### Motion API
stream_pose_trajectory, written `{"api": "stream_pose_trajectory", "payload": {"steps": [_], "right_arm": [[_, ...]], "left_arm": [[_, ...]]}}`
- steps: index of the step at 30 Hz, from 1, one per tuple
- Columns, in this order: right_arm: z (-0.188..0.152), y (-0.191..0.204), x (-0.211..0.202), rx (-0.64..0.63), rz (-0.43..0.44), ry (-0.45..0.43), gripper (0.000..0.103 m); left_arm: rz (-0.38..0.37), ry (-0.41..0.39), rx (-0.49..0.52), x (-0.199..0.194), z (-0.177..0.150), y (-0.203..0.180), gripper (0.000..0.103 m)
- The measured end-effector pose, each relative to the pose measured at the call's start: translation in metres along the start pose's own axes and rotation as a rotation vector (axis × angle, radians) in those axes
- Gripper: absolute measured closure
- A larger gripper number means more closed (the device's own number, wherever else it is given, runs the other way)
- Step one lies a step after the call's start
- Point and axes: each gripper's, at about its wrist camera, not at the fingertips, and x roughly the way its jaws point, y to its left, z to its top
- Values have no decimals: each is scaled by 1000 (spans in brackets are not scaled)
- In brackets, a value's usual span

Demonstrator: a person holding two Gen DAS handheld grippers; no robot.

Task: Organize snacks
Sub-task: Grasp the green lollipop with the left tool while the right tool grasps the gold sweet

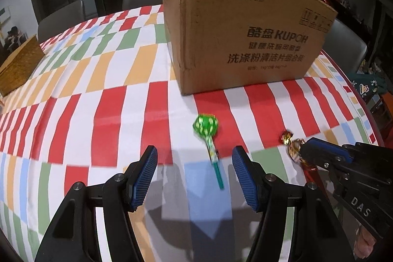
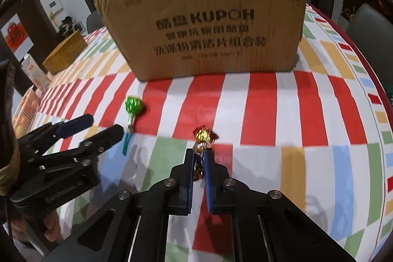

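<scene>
A gold-and-red wrapped candy is being pinched between the closed pads of the right gripper, low over the striped tablecloth. The left gripper is being held open, a green lollipop lying between its fingers (untouched). Behind both, one cardboard box is standing; its inside cannot be seen. Two snacks are being counted, one smaller box far left
</scene>
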Motion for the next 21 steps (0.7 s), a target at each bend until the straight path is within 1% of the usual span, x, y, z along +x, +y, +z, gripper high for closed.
{"api": "stream_pose_trajectory", "payload": {"steps": [10, 12, 13, 14, 15, 17, 18, 19, 21], "right_arm": [[12, -4, 9, 2, 28, 1, 94], [12, -4, 11, -3, 35, 8, 92], [12, -4, 11, -10, 32, 11, 86], [12, -2, 12, -21, 26, 18, 82], [11, 0, 13, -30, 24, 24, 82], [8, 2, 17, -40, 19, 33, 81], [6, 3, 19, -46, 20, 37, 81], [5, 3, 21, -47, 19, 46, 81], [3, 3, 25, -44, 27, 54, 81]], "left_arm": [[13, 14, 57, 28, 20, -9, 41], [7, 15, 67, 31, 22, -11, 41], [7, 18, 69, 32, 22, -11, 43], [7, 20, 65, 34, 23, -10, 47], [4, 22, 62, 36, 24, -10, 51], [-8, 37, 49, 40, 25, -8, 69], [-13, 41, 45, 41, 25, -7, 72], [-18, 34, 41, 40, 24, -6, 77], [-18, 34, 28, 38, 24, -3, 77]]}}
